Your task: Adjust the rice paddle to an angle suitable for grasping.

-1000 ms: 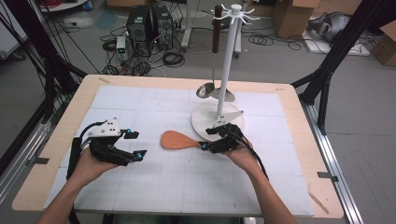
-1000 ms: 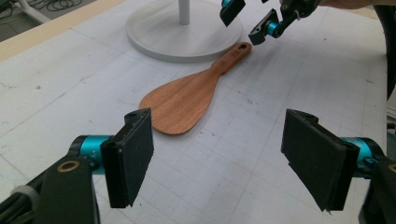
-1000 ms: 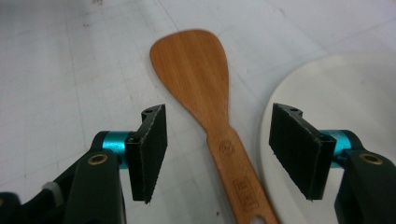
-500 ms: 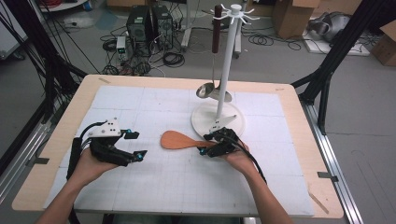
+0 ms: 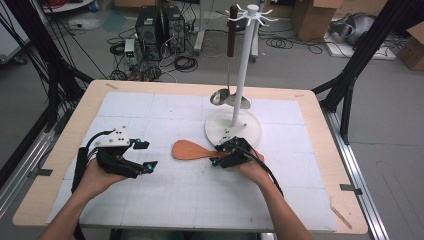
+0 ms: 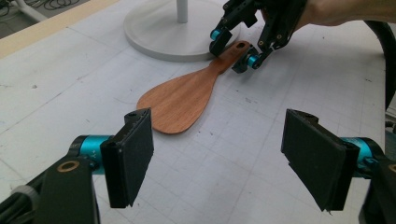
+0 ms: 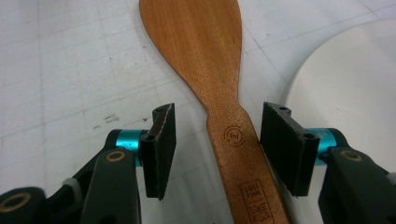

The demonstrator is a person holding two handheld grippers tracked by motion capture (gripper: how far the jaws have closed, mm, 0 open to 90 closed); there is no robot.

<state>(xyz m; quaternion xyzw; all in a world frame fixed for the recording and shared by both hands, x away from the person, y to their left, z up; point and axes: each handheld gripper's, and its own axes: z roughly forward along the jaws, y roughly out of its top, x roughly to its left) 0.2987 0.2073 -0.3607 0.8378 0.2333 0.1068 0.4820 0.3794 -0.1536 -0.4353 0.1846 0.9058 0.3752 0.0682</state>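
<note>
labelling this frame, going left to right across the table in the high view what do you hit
left gripper → wooden spatula → right gripper, its jaws just closing in around the spatula's handle without pressing it yet → white stand base

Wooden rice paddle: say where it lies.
The wooden rice paddle lies flat mid-table, handle between the right gripper's open jaws, beside the stand's round base.

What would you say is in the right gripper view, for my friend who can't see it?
A wooden spatula lies flat on the white table, its handle running between the right gripper's two black fingers, which have just been closing but do not yet press on it. The round white stand base sits at the right edge.
</note>
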